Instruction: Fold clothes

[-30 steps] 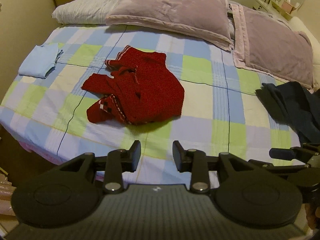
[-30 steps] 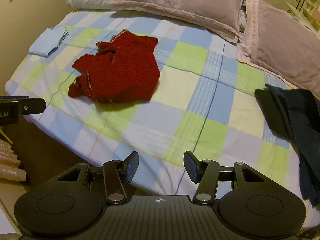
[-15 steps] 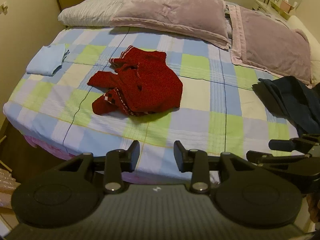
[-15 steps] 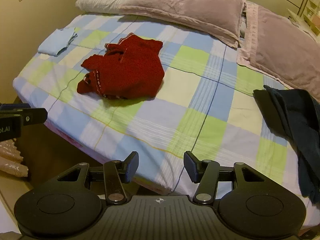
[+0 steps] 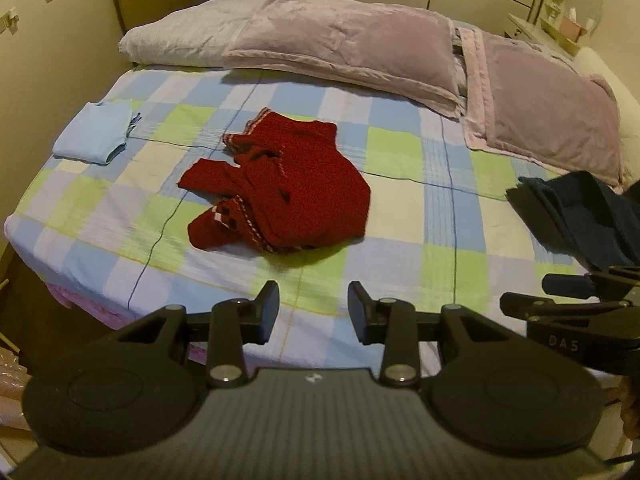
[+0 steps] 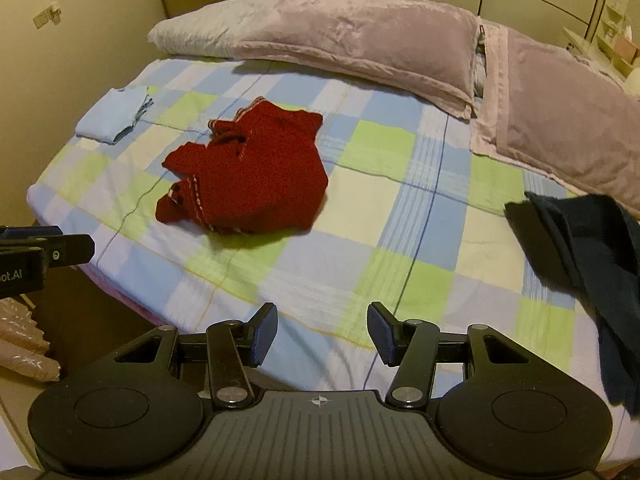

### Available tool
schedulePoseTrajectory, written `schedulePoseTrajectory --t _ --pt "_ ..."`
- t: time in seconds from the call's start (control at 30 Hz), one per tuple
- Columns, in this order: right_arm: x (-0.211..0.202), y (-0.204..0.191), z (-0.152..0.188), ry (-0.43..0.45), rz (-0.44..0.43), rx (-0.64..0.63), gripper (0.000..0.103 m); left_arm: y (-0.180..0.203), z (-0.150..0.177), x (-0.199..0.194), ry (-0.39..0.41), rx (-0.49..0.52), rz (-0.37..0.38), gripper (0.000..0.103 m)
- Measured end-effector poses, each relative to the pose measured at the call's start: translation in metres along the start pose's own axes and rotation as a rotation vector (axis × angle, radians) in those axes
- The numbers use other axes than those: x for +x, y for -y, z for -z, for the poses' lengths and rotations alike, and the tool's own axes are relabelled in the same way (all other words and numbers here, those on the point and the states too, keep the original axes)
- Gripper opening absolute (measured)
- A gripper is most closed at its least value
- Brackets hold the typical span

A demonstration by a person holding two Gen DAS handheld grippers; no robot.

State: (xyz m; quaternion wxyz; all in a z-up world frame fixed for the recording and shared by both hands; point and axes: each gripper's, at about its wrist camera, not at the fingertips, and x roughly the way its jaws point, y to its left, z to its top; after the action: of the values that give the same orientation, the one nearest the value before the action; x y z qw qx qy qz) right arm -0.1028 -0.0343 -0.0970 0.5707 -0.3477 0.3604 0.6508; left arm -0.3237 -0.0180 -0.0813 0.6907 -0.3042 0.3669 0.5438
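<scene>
A crumpled red sweater (image 5: 280,196) with white patterned trim lies in the middle of the checked bedsheet (image 5: 400,216); it also shows in the right wrist view (image 6: 248,176). My left gripper (image 5: 313,312) is open and empty, held off the near edge of the bed, well short of the sweater. My right gripper (image 6: 322,334) is open and empty, also at the near edge, to the right of the sweater. The right gripper's side shows at the right of the left wrist view (image 5: 568,312).
A folded light blue cloth (image 5: 96,132) lies at the bed's left side. A dark navy garment (image 6: 588,248) lies at the right edge. Two mauve pillows (image 5: 344,44) lie along the head of the bed. The wall is at the left.
Both grippers have pulled back and risen from the bed, so more of the bed and room shows. The clothes have not moved. Both stay open.
</scene>
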Motion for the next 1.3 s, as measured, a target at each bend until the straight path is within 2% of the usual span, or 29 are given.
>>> schedulePoseTrajectory --t 0.3,0.4,0.53,0.7,0.83,0.97,1.1,1.3 --pt "0.043 -0.013 -0.039 -0.014 0.023 0.046 0.053 -0.050 -0.042 0.052 -0.037 0.015 0.043 0.033" --pt "0.064 -0.015 -0.056 0.004 0.025 0.075 0.053 -0.083 -0.064 0.082 -0.073 0.027 0.051 0.035" --pt "0.102 -0.020 -0.079 -0.013 0.072 0.136 0.053 -0.134 -0.094 0.126 -0.121 0.040 0.068 0.037" --pt "0.151 -0.044 -0.101 -0.054 0.129 0.251 0.053 -0.194 -0.131 0.187 -0.177 0.106 0.090 0.037" --pt "0.188 -0.072 -0.112 -0.081 0.128 0.301 0.053 -0.229 -0.151 0.228 -0.197 0.148 0.129 0.037" --pt "0.228 -0.098 -0.113 -0.090 0.113 0.336 0.053 -0.255 -0.155 0.269 -0.229 0.155 0.142 0.037" --pt "0.269 -0.116 -0.113 -0.084 0.108 0.352 0.053 -0.273 -0.147 0.296 -0.262 0.114 0.152 0.037" --pt "0.318 -0.126 -0.112 -0.045 0.195 0.342 0.053 -0.286 -0.129 0.312 -0.298 0.080 0.140 0.036"
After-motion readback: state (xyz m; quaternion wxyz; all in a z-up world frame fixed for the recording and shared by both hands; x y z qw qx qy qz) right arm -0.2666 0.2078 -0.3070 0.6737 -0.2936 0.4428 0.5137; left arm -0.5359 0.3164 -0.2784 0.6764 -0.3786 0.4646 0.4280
